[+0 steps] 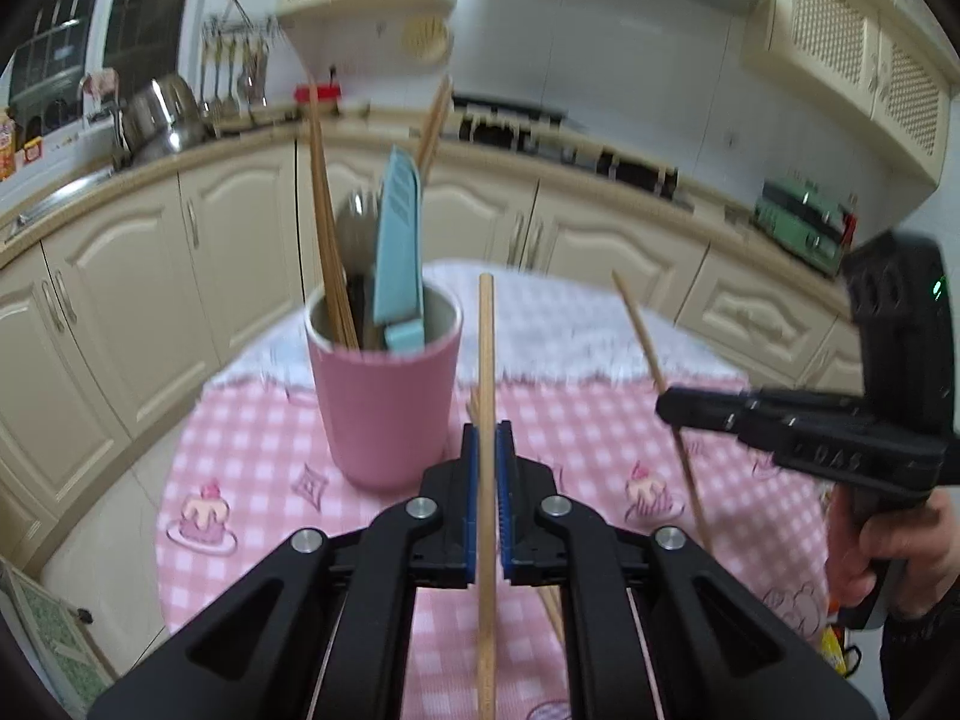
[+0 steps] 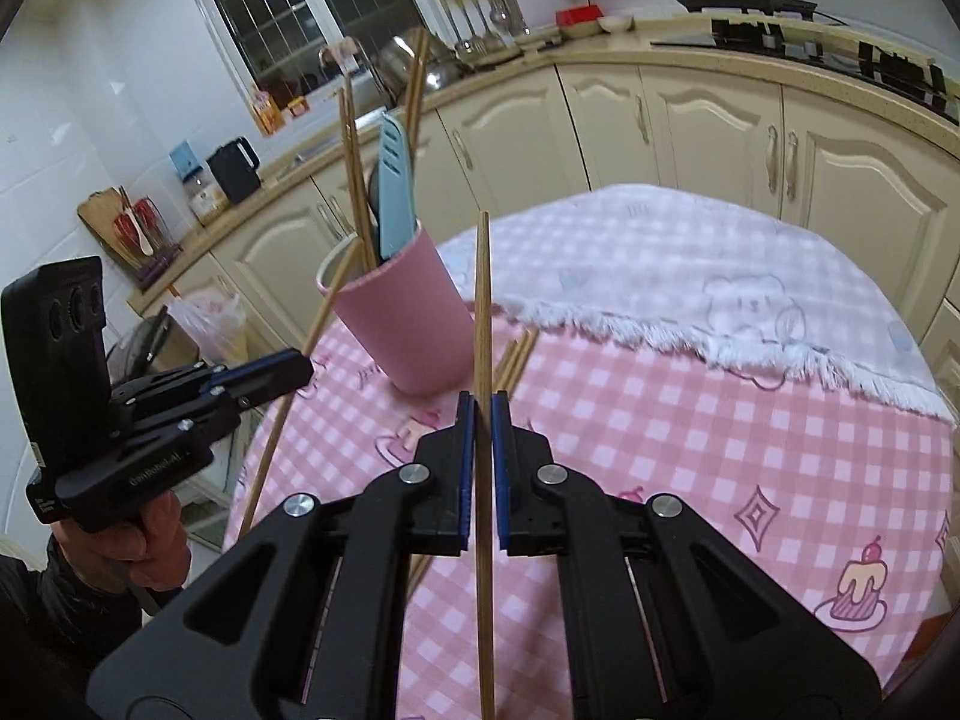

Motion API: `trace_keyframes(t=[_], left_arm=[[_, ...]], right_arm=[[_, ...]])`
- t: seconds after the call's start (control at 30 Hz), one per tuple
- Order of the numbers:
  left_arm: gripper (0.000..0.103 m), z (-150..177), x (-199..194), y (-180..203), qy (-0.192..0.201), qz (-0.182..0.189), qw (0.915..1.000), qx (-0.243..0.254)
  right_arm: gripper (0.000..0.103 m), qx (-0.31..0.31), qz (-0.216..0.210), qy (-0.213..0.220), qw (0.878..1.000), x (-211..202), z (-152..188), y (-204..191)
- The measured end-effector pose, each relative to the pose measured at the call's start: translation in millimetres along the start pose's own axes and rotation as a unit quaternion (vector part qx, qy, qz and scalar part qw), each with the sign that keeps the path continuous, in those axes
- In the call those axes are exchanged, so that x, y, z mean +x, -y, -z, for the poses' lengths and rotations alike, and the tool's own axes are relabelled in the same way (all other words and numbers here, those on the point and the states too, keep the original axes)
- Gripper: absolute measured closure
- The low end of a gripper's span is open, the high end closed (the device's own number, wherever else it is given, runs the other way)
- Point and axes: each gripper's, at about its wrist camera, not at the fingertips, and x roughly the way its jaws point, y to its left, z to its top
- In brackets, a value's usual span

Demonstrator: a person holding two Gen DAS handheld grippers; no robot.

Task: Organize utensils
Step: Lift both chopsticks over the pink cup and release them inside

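A pink cup [image 1: 384, 408] [image 2: 408, 324] stands on the table, holding several chopsticks, a metal spoon and a blue sheathed knife [image 1: 399, 240] [image 2: 396, 198]. My left gripper [image 1: 487, 429] [image 2: 303, 366] is shut on one wooden chopstick [image 1: 486, 360] [image 2: 282, 432], lifted just right of the cup. My right gripper [image 2: 482, 402] [image 1: 669, 405] is shut on another chopstick [image 2: 482, 312] [image 1: 645, 336], raised off the cloth further right. Loose chopsticks [image 2: 519, 354] [image 1: 552, 606] lie on the cloth beside the cup's base.
The round table wears a pink checked cloth [image 1: 252, 456] [image 2: 690, 450], with a white fringed cloth [image 2: 660, 264] over its far half. Cream kitchen cabinets [image 1: 150, 276] curve behind. A person's hand [image 1: 882, 546] [image 2: 144, 546] grips each tool handle.
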Motion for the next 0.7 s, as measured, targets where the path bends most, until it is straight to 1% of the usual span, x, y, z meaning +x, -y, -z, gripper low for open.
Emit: trace_keyframes(t=[0.1, 0.23, 0.4, 0.57, 0.63, 0.7], left_arm=[[0.098, -7.9, -12.5, -2.9, 0.039, -0.002, 0.9992, -0.011], [0.098, -23.0, -27.2, -7.8, 0.087, -0.007, 0.9958, -0.028], [0.098, -42.2, -37.9, -11.2, 0.129, -0.018, 0.9908, -0.038], [0.098, -63.9, -48.5, -13.4, 0.167, -0.025, 0.9849, -0.04], [0.098, -75.1, -52.4, -14.6, 0.184, -0.027, 0.9816, -0.042], [0.098, -86.2, -55.7, -16.8, 0.202, -0.029, 0.9779, -0.044]], right_arm=[[0.097, -0.001, -0.01, 0.024, 1.0, -9.9, -5.5, -2.7], [0.097, 0.0, -0.021, 0.057, 0.998, -21.0, -16.3, -7.9], [0.097, -0.005, -0.03, 0.098, 0.995, -32.4, -36.8, -18.2], [0.097, -0.015, -0.043, 0.15, 0.988, -44.6, -69.1, -34.1], [0.097, -0.024, -0.048, 0.17, 0.984, -45.5, -82.9, -43.0], [0.097, -0.027, -0.054, 0.18, 0.982, -44.0, -93.3, -48.6]])
